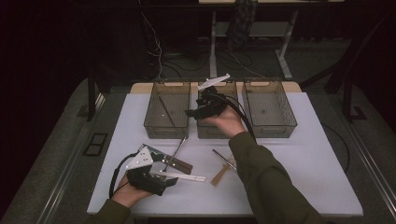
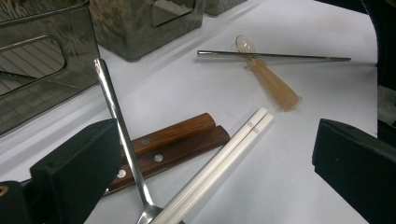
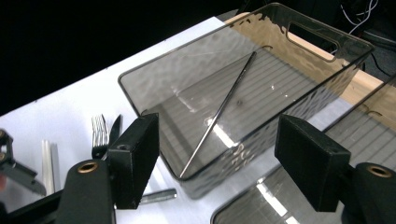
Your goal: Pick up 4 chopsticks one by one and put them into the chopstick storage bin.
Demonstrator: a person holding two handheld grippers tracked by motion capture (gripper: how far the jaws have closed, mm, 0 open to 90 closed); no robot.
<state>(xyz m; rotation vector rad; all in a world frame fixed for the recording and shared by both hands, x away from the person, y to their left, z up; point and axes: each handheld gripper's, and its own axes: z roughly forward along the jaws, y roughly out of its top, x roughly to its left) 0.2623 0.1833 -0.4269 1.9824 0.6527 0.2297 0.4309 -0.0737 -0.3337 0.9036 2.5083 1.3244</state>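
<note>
My left gripper [image 1: 167,180] rests low at the table's front left, jaws wide open. A pair of white chopsticks [image 2: 219,161] lies on the table between the jaws, untouched. Beside them lie two wooden-handled utensils [image 2: 175,142], with a slim metal handle [image 2: 119,126] across them. Farther off, a metal chopstick [image 2: 275,56] crosses an amber plastic spoon [image 2: 273,86]. My right gripper [image 1: 194,112] hovers open and empty over the left end of the middle bin [image 1: 212,128]. Its view looks into the left bin [image 3: 149,70], where a single metal chopstick [image 3: 219,116] lies slanted.
Three smoked clear bins stand in a row at the back of the white table [image 1: 308,158]; the right bin [image 1: 270,108] looks empty. Fork tines [image 3: 99,130] and a dark blade show left of the left bin. A cable trails from each gripper.
</note>
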